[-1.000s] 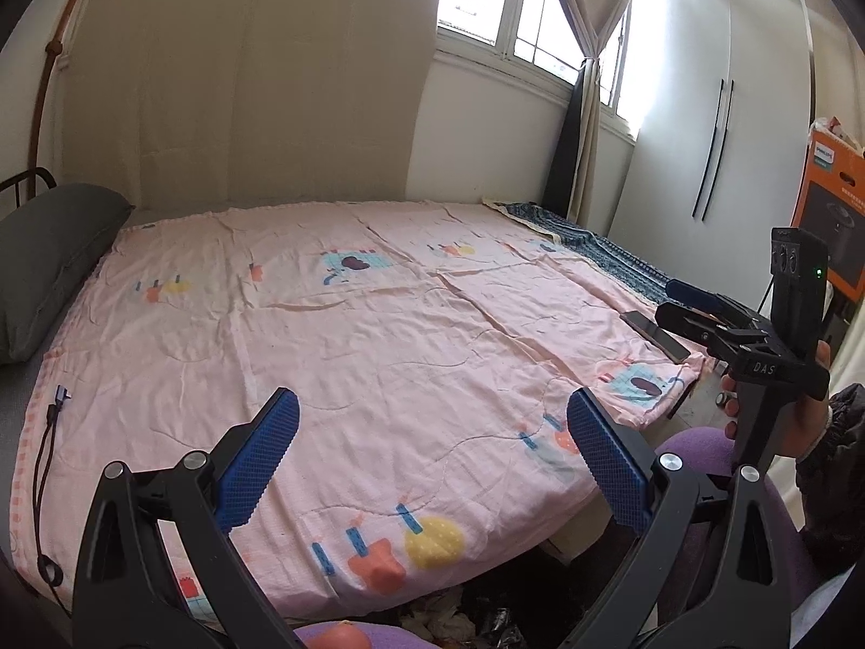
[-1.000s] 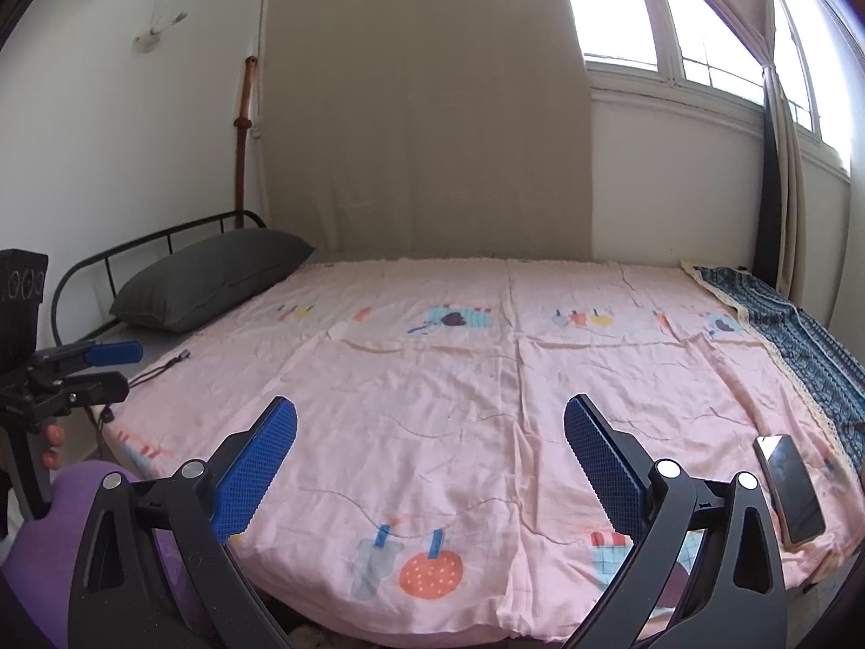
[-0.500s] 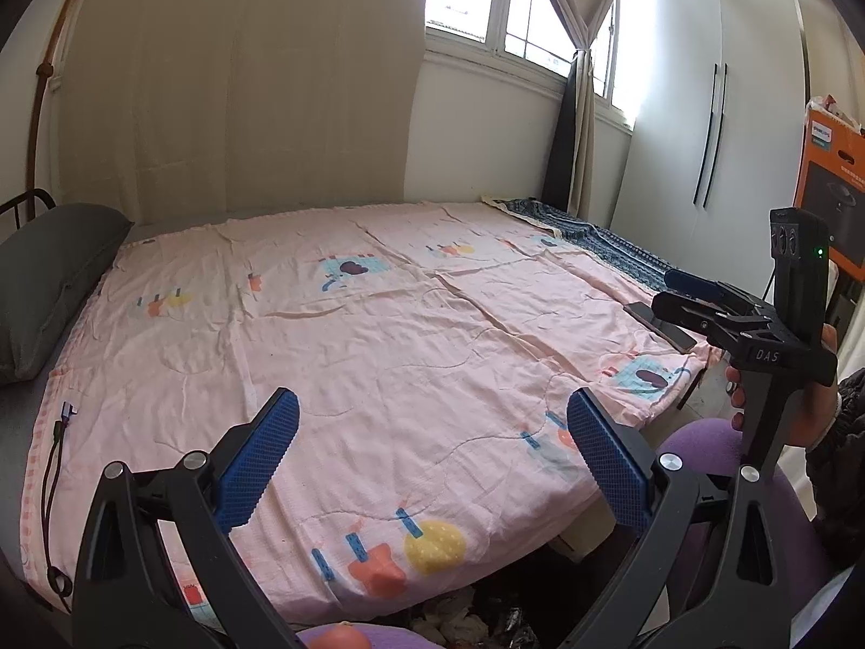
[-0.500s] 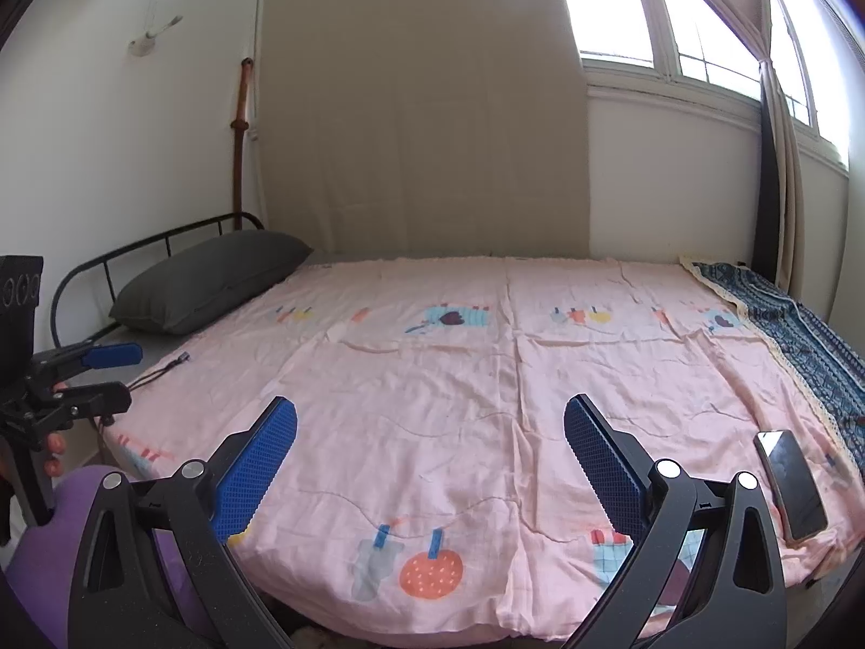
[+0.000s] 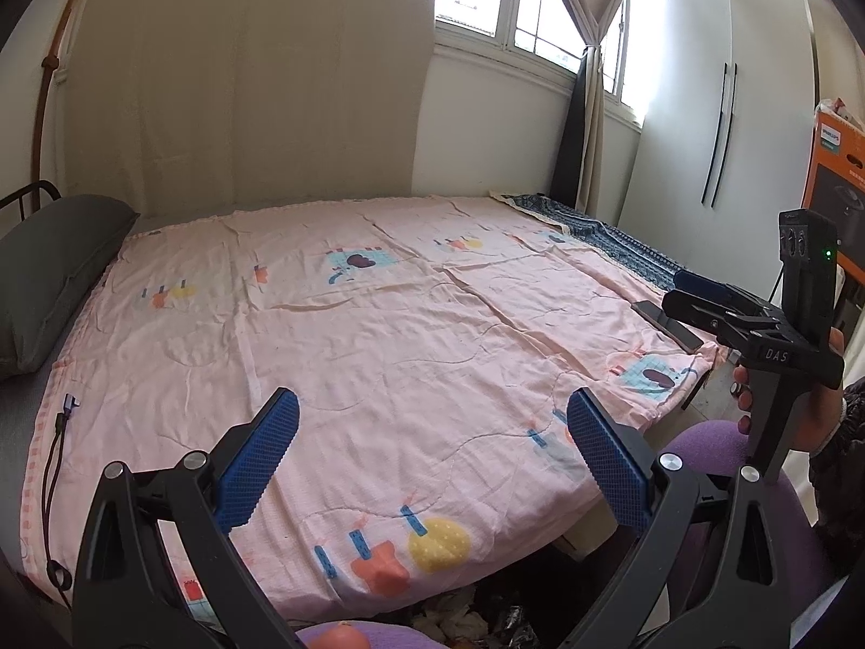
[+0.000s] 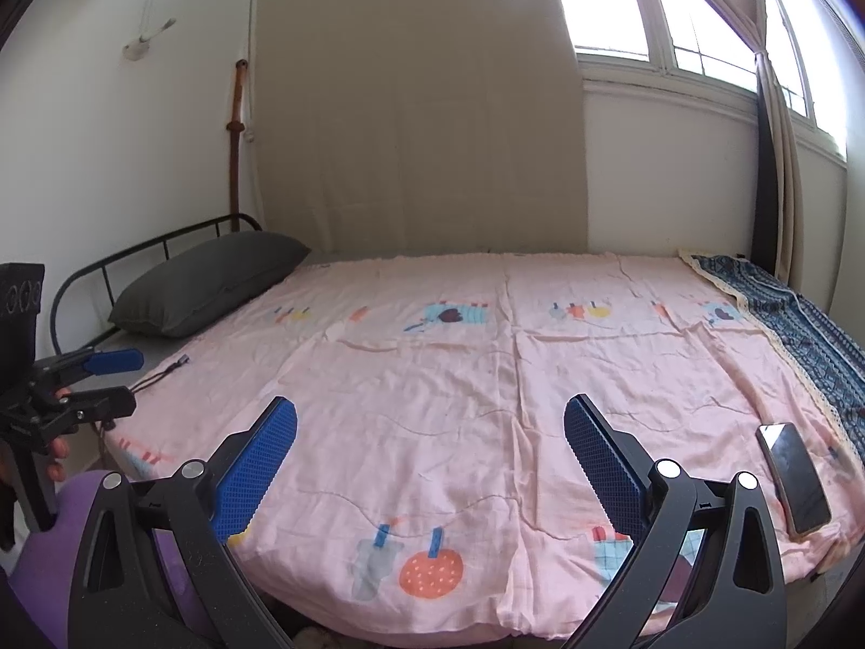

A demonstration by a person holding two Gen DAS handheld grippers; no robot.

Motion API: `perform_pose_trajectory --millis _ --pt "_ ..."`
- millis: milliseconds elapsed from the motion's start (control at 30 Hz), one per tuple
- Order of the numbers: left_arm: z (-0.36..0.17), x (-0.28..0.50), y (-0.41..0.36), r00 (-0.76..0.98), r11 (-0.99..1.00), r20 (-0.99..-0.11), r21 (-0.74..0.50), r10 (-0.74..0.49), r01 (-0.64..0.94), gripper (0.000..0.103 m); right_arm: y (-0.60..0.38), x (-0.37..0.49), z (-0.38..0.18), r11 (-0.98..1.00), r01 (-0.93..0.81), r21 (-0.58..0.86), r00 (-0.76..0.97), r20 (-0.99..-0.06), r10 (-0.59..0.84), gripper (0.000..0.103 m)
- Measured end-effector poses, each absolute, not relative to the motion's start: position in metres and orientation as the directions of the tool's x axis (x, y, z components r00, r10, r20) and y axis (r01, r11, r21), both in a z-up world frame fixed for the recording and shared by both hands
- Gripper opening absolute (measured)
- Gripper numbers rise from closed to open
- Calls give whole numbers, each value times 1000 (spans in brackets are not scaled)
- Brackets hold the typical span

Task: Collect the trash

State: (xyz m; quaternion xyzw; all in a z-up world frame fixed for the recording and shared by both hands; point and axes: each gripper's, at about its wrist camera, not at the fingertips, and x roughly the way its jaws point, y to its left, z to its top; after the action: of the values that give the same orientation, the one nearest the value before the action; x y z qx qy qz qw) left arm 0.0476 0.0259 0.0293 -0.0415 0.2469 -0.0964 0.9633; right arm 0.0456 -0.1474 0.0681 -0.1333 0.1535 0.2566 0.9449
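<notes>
My left gripper (image 5: 432, 457) is open and empty, held above the near edge of a bed with a pink sheet (image 5: 378, 335). Crumpled trash (image 5: 465, 619) lies on the floor under the bed's near edge, below that gripper. My right gripper (image 6: 430, 462) is open and empty above the same sheet (image 6: 486, 378). It also shows in the left wrist view (image 5: 697, 292) at the right, over the bed's corner. The left gripper shows at the left edge of the right wrist view (image 6: 116, 378).
A phone (image 6: 792, 478) lies on the sheet near the right corner; it also shows in the left wrist view (image 5: 667, 322). A grey pillow (image 6: 211, 281) lies at the head end. A black cable (image 5: 54, 465) lies along the left side. A white wardrobe (image 5: 719, 124) and an orange box (image 5: 838, 162) stand at the right.
Both grippers have tilted up and risen a little, so the bed sits lower in both views. Both stay open and empty.
</notes>
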Motion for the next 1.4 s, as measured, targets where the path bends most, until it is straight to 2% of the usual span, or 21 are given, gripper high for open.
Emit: perform_pose_trajectory --millis 1400 --pt "32 44 23 869 980 -455 -112 -195 161 97 -144 48 65 828 -529 -185 818 -373 438 95"
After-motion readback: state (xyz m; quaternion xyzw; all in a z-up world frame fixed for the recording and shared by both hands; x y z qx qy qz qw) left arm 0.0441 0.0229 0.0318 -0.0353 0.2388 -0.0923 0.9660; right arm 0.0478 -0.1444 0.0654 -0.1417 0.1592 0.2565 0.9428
